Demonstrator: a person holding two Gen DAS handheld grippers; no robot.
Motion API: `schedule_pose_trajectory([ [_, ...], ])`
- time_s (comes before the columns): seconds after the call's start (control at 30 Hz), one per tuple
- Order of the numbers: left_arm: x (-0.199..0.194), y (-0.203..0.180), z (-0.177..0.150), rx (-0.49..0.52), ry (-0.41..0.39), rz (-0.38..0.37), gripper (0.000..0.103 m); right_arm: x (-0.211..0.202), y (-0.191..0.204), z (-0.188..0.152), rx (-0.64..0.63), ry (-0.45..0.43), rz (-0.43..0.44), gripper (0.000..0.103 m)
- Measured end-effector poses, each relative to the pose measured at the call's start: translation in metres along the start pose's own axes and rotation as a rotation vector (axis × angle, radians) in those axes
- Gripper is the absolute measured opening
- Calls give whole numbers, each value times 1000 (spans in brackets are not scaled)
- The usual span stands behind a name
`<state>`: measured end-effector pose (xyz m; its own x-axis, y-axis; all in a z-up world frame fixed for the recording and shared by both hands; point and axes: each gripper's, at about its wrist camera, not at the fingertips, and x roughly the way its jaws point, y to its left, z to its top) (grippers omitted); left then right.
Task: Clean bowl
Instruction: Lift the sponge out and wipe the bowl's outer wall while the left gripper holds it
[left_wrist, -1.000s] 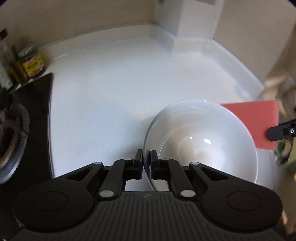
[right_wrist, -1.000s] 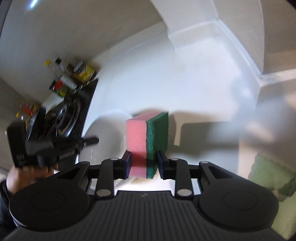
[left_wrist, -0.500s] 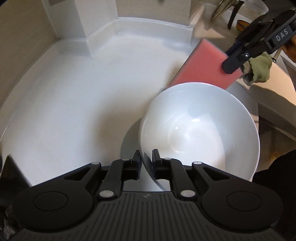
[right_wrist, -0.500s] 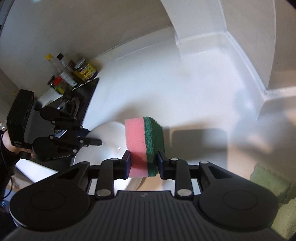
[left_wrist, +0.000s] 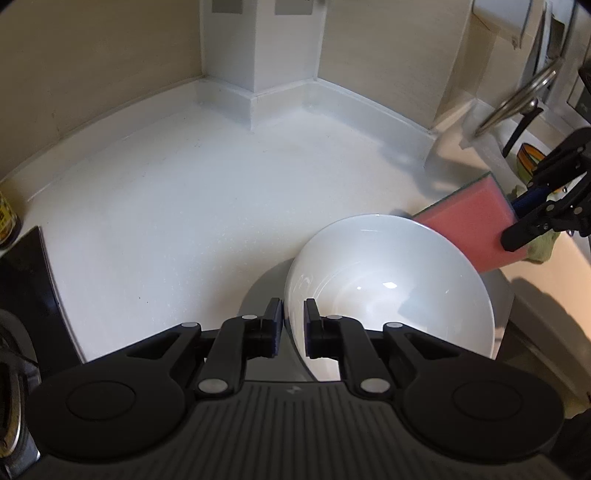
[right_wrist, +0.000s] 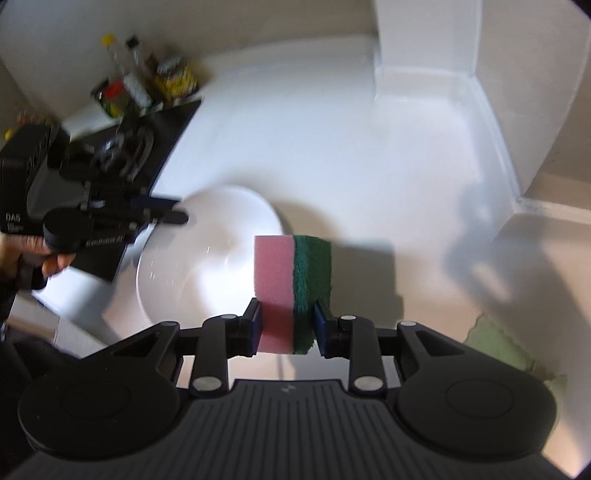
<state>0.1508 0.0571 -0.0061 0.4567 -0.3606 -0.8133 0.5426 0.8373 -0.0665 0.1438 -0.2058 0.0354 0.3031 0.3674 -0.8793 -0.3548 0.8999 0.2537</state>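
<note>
A white bowl (left_wrist: 388, 295) hangs tilted just above the white counter (left_wrist: 184, 206), casting a shadow below. My left gripper (left_wrist: 293, 325) has the bowl's near rim between its pads; the jaws are closing on it. A pink sponge with a green scouring side (right_wrist: 291, 273) is clamped in my right gripper (right_wrist: 288, 325), which is shut on it. In the left wrist view the sponge (left_wrist: 469, 229) sits just past the bowl's far right rim, apart from the inside. The right wrist view shows the bowl (right_wrist: 207, 258) left of and below the sponge, with the left gripper (right_wrist: 177, 218) at its rim.
A black stove (right_wrist: 125, 147) lies left of the bowl, with bottles and jars (right_wrist: 147, 81) behind it. A green cloth (right_wrist: 506, 350) lies on the counter at the right. A wall column (left_wrist: 280, 55) stands at the back. A person's hand (right_wrist: 22, 254) holds the left gripper.
The left view has swung while the bowl stayed in the left gripper. The sponge went from beyond the bowl's far rim to its far right side. In the right view the bowl now lies closer to the sponge.
</note>
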Motion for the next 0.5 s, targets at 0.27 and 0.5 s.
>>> schedule_pose_trajectory([
  [0.27,14,-8,13,194,35,7,6,16,2,24,-5,6,-42,25],
  [0.5,25,-10,27,297,30,-22,6,26,3,38,-29,-56,-85,25],
])
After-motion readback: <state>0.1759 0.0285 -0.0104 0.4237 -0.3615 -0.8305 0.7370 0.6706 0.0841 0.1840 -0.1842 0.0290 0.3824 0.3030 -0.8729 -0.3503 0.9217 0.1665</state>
